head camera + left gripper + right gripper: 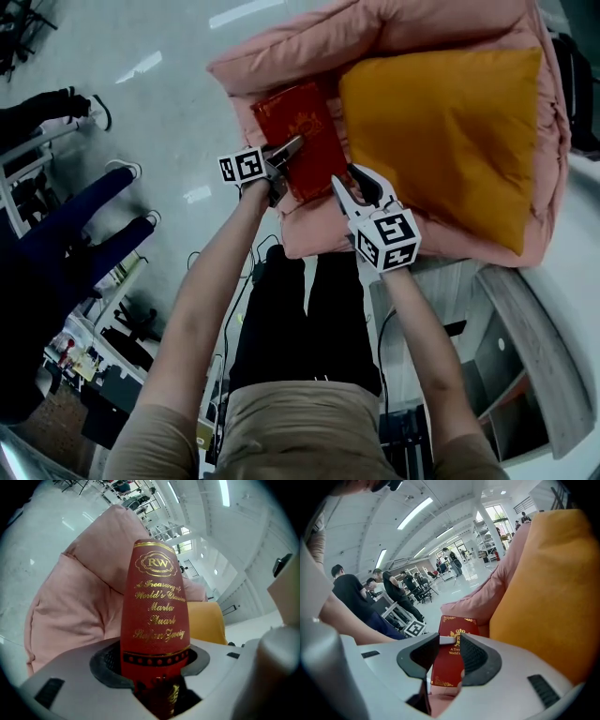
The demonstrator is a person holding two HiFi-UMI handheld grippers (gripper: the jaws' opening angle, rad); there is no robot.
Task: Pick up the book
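one red book [302, 139] clamped at its edge in the left gripper [292, 146], over the pink cushion [309, 37] beside the orange pillow [450, 131]. right gripper [354, 184] just beside the book on the cushion's near side, jaws apart and empty.

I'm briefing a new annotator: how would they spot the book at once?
Find the big pink cushion. On it, left of the orange pillow, is the book, its edge clamped by the left gripper. It is the only hard, flat thing: dark red with gold lettering.
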